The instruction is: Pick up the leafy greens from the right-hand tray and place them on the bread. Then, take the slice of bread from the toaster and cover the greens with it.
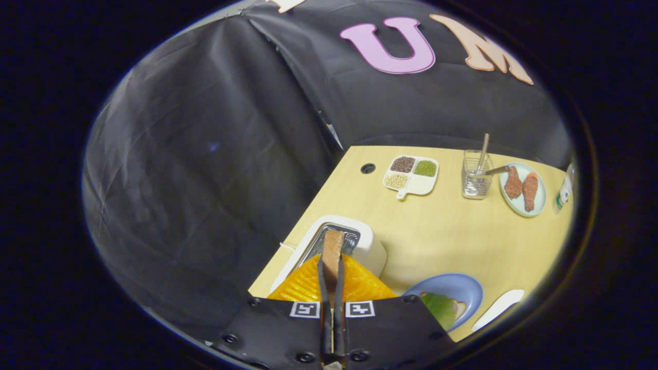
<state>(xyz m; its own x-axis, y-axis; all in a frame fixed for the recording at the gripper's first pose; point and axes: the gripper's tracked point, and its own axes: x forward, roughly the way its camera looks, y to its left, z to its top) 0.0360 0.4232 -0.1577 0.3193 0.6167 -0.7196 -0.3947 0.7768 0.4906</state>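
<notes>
claw pinches bread slice above toaster, seemingly clear, on pale wood table.

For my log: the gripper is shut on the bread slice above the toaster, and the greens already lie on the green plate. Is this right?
One detail is wrong. In the gripper view the gripper is shut on the bread slice above the toaster, but the greens lie on a blue plate, not a green one.

Table: pale wood, and busy.
Near end: toaster, blue plate (greens on it).
Far end: divided grain dish, glass cup, plate of chicken.
</notes>
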